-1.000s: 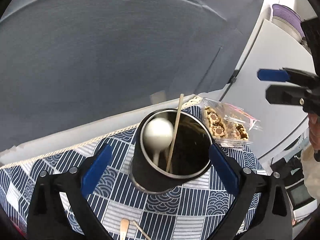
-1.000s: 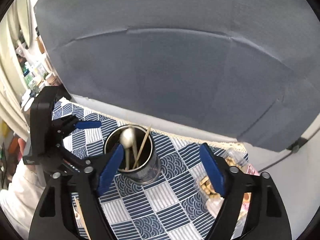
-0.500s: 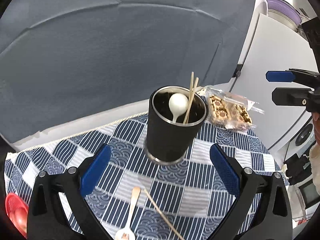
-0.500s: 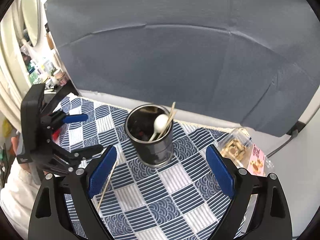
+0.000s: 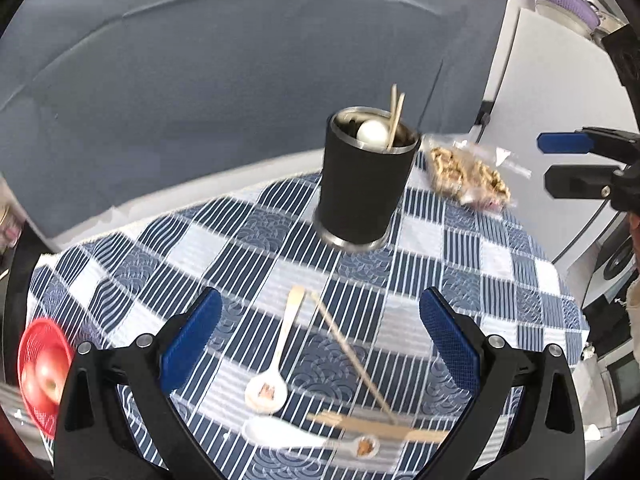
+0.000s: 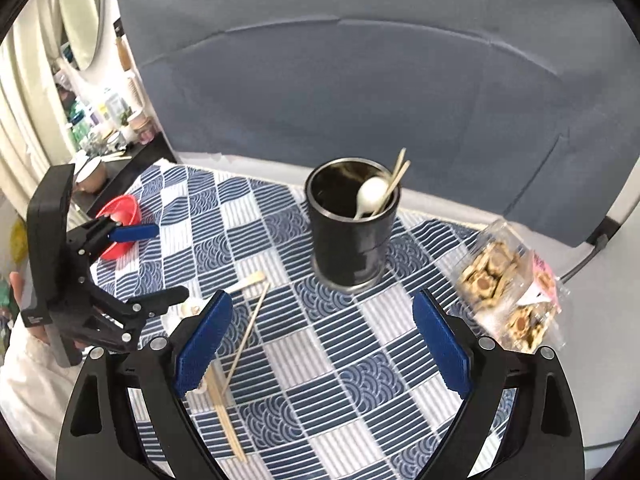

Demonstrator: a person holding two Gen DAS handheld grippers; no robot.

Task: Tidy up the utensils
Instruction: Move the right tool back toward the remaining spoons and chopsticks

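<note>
Several spoons [image 5: 276,356] and chopsticks [image 5: 352,354] are left on the cloth [image 5: 440,264] for the cup [image 5: 366,184], so one must be pinched next by either spread, empty gripper [image 5: 316,344].

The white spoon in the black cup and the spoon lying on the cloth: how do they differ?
The spoon in the black cup stands bowl-up against the rim; the cloth spoon lies flat. The cup spoon's bowl looks plain white; the cloth spoon's shows an orange mark inside. Both have pale bowls.
</note>
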